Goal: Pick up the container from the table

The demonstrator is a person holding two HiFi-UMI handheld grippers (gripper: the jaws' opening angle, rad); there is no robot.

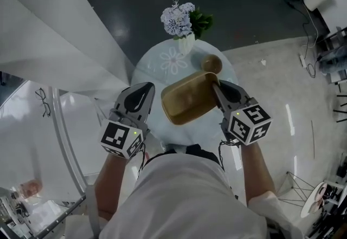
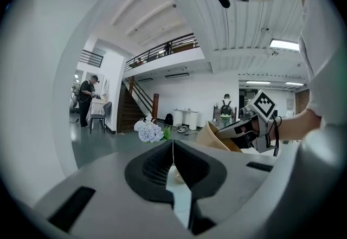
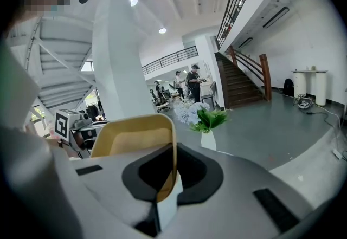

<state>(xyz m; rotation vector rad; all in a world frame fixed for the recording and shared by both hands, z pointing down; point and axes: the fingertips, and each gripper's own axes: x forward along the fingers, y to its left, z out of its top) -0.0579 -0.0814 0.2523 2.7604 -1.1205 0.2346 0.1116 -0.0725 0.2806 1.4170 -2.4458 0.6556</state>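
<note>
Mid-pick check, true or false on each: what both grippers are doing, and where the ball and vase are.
1. The right gripper is shut on the wooden container's rim. True.
2. The left gripper grips the container too. False: its jaws are together on nothing, beside it.
3. The brown ball lies inside the container. False: it sits on the table past its far edge.
4. Flowers stand in a white vase on the table. True.
</note>
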